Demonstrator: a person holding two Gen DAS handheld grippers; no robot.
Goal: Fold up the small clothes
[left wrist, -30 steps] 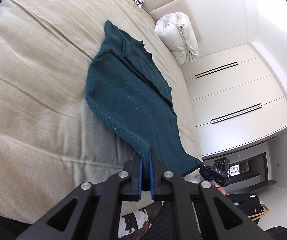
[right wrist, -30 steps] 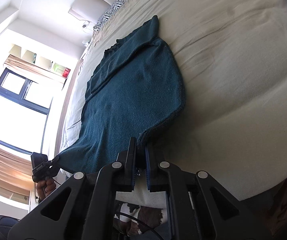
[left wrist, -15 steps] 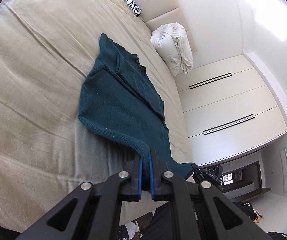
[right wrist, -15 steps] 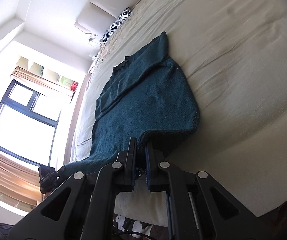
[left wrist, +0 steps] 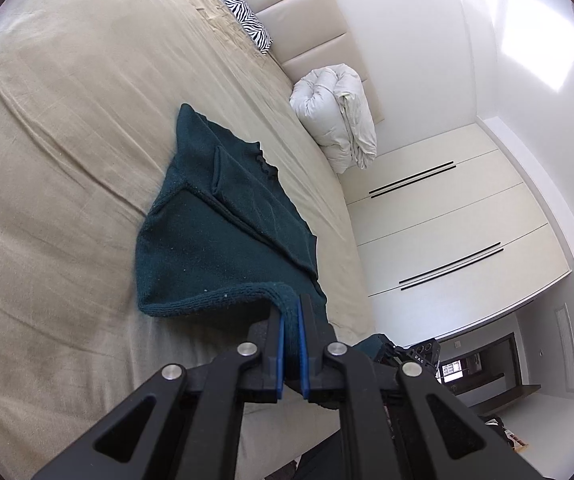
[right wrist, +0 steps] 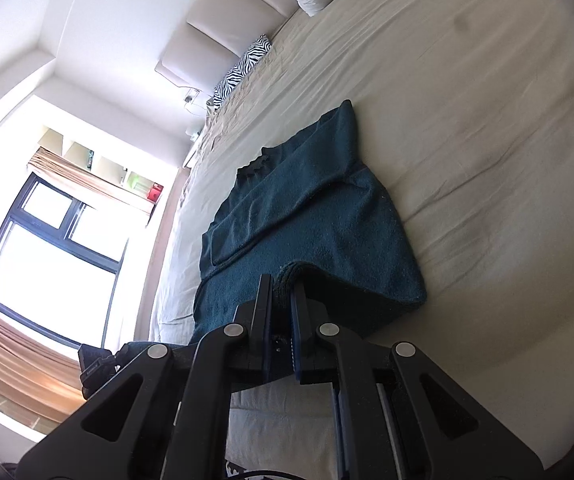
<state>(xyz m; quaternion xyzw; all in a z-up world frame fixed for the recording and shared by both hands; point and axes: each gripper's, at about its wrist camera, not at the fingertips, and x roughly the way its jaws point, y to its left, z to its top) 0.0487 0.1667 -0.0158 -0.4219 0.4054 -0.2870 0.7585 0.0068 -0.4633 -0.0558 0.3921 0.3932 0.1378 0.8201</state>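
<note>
A dark teal knit sweater (left wrist: 215, 236) lies on the beige bed, its sleeves folded across the body. My left gripper (left wrist: 292, 312) is shut on one corner of its bottom hem and holds it lifted off the sheet. My right gripper (right wrist: 283, 292) is shut on the other hem corner of the sweater (right wrist: 311, 216), also lifted. The hem curls up and over toward the neckline, with the lower body bulging beneath. The other gripper shows low in each wrist view.
The beige bed sheet (left wrist: 67, 140) spreads around the sweater. A zebra-print pillow (left wrist: 243, 32) and a folded white duvet (left wrist: 339, 116) sit by the padded headboard. White wardrobe doors (left wrist: 447, 232) stand beyond the bed. A bright window (right wrist: 47, 248) is at one side.
Both grippers have carried the hem up and forward over the sweater toward the neckline. The flat lower body has risen into a fold.
</note>
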